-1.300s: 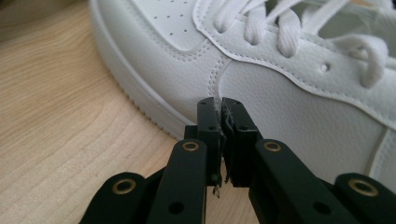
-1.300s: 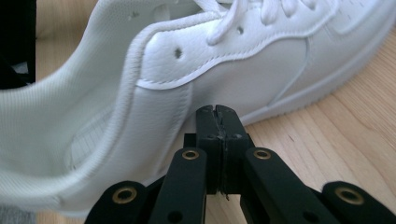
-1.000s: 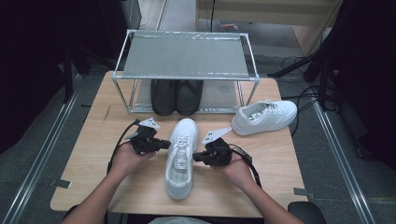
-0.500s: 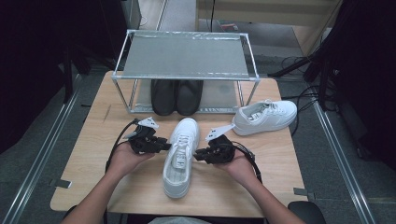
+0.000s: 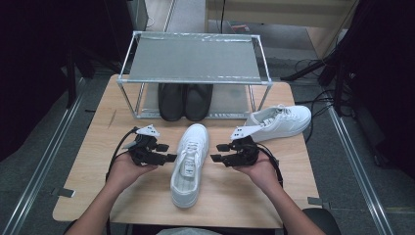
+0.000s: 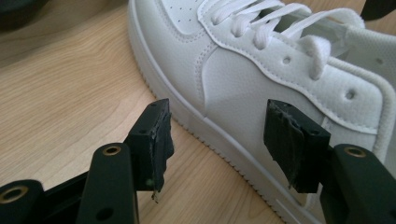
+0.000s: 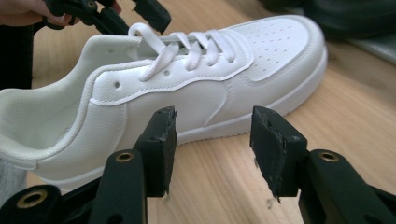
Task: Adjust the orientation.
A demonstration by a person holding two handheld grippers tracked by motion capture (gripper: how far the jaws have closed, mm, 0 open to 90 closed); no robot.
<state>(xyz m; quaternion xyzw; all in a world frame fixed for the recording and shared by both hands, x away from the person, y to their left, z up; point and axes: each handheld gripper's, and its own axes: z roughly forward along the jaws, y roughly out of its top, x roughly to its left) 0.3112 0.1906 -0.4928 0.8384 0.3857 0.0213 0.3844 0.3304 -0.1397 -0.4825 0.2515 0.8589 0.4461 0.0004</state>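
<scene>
A white sneaker (image 5: 188, 164) lies on the wooden table (image 5: 93, 161), toe pointing away from me toward the rack. My left gripper (image 5: 169, 152) sits just left of it, its jaws having just been opening; they stand apart with nothing between them. In the left gripper view the sneaker's side (image 6: 261, 88) is right ahead of the pads (image 6: 152, 140). My right gripper (image 5: 215, 158) sits just right of the shoe, jaws likewise just opened and holding nothing. The right gripper view shows the sneaker (image 7: 187, 88) a little beyond the pads (image 7: 161, 144), with the left gripper (image 7: 119, 14) behind it.
A metal wire rack (image 5: 195, 58) stands at the table's far side with a pair of black shoes (image 5: 185, 102) under its shelf. A second white sneaker (image 5: 281, 122) lies at the right near the rack's leg. The table's front edge is close to my forearms.
Both grippers have let go of the sneaker and opened. The right gripper has drawn away to the right; the sneaker lies slightly turned between them.
</scene>
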